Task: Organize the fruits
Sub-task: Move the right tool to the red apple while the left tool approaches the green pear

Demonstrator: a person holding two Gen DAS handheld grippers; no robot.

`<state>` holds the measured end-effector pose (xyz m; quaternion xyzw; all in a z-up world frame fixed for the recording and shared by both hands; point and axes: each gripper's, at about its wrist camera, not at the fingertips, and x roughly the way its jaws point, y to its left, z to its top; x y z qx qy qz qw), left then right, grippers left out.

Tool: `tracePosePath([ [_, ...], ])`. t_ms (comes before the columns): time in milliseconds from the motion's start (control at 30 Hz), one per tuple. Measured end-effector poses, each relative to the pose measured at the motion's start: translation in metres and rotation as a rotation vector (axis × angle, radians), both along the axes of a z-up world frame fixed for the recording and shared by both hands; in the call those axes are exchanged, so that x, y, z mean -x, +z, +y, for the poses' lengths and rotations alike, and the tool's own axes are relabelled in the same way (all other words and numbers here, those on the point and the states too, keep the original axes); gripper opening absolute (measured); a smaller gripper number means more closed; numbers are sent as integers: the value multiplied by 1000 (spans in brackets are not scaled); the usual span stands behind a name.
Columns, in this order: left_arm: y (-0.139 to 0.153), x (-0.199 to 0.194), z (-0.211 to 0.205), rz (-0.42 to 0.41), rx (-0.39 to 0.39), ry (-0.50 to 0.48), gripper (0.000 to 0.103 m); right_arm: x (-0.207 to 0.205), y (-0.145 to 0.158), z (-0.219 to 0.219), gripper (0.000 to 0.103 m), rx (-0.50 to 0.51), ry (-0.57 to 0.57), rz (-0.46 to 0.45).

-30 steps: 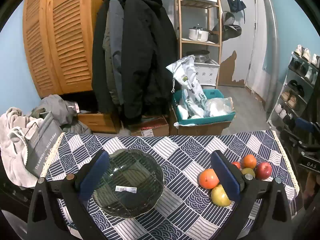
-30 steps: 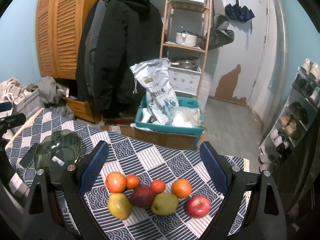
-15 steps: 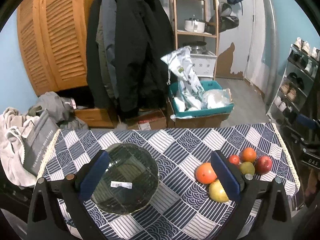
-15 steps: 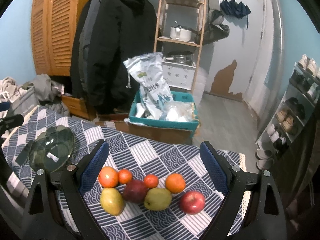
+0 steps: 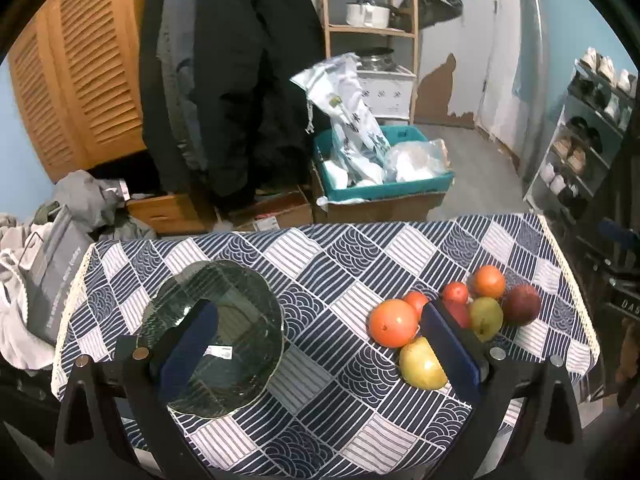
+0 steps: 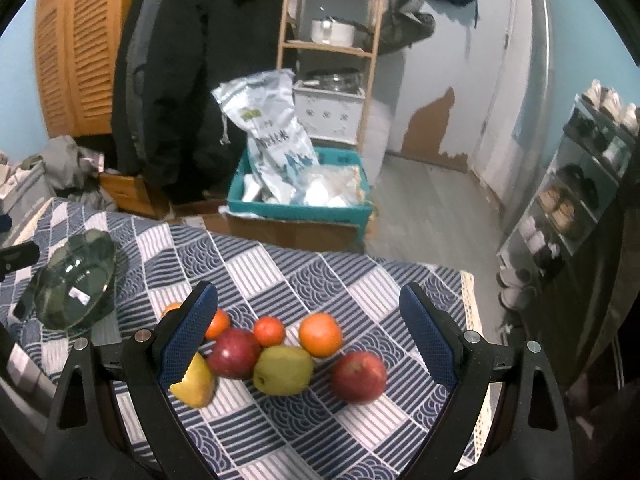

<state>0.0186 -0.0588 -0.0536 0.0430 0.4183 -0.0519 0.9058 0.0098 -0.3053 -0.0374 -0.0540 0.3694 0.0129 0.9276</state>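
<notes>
Left gripper (image 5: 320,344) jaws spread wide between glass bowl (image 5: 212,340) and fruits (image 5: 452,320).

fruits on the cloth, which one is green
The green pear, front middle of the pile between two red apples; all other fruits are red, orange or yellow.

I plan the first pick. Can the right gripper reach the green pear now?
Probably yes: the right gripper is open above the fruit, and the green pear lies between its fingers, uncovered, though neighbours touch it.
</notes>
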Motion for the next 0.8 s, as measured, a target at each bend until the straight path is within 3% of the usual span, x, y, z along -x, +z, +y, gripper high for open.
tracePosePath([
  [400,-39,-14,-40,117,-2,-55,102,-7,-43,-35,91,8,-58,120],
  [800,-92,-26,-71,238,-4,-90,102,-17,-105,-60,91,42,-80,300],
])
